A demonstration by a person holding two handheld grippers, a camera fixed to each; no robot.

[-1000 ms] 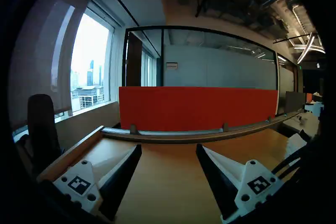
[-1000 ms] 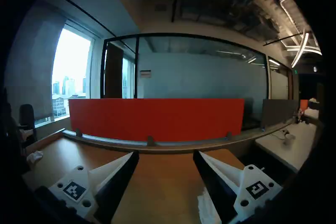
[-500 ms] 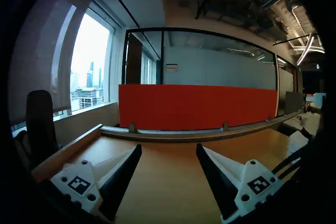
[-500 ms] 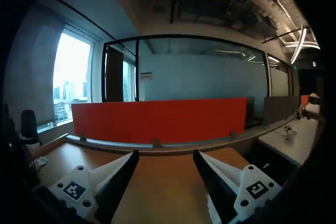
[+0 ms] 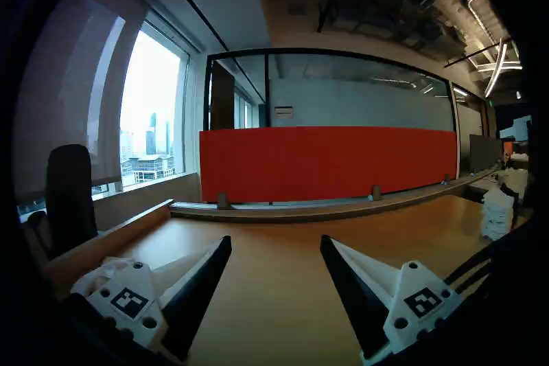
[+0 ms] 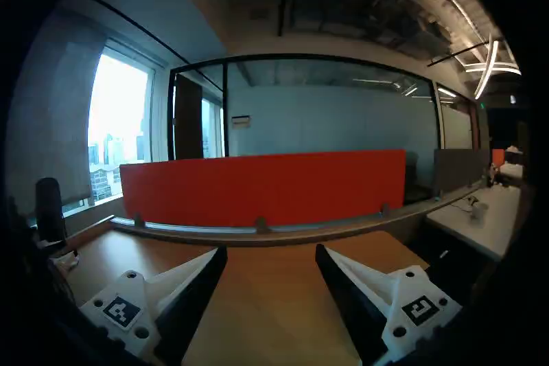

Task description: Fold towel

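A stack of folded white towels [image 5: 497, 211] stands on the wooden desk [image 5: 274, 290] at the far right of the left gripper view. A bit of crumpled white cloth [image 5: 96, 271] peeks out behind the left finger at lower left. My left gripper [image 5: 274, 242] is open above the desk with nothing between its fingers. In the right gripper view, my right gripper [image 6: 271, 250] is also open and holds nothing above the desk [image 6: 267, 311]. A small white cloth [image 6: 65, 259] lies at the far left edge there.
A red divider panel [image 5: 329, 160] runs along the desk's far edge, also seen as the red divider [image 6: 264, 184]. A black chair [image 5: 68, 198] stands by the window at left. A white desk [image 6: 480, 218] with small items sits to the right.
Both views have tilted and shifted. The towel stack came into the left view's right side. The white towel at the bottom of the right view has slipped out of sight.
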